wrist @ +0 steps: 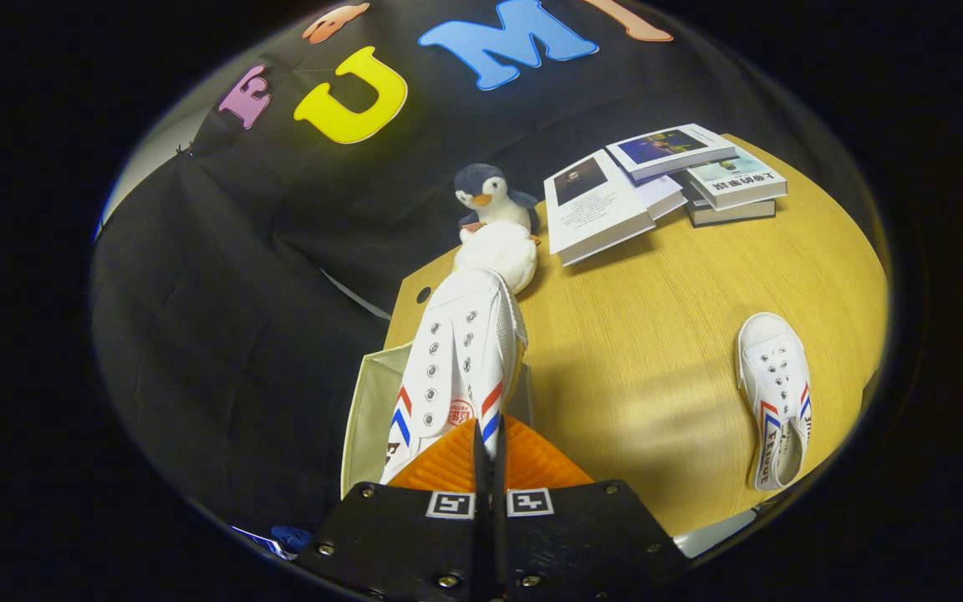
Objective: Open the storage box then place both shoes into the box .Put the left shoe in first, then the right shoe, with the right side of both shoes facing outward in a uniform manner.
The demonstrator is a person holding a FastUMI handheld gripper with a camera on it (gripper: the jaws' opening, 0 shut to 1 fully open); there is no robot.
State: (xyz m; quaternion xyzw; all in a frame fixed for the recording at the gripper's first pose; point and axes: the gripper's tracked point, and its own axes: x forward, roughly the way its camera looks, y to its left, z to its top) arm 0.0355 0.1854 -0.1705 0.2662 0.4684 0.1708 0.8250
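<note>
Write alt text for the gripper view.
The hand-held gripper is shut on a white shoe above an open storage box. A second shoe lies on the wooden table, with a plush penguin and books beyond.

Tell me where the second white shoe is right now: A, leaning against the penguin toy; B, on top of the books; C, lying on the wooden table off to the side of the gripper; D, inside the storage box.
C: the second shoe lies flat on the wooden table, apart from the books and penguin, while the gripper is shut on the first shoe above the box.
</note>
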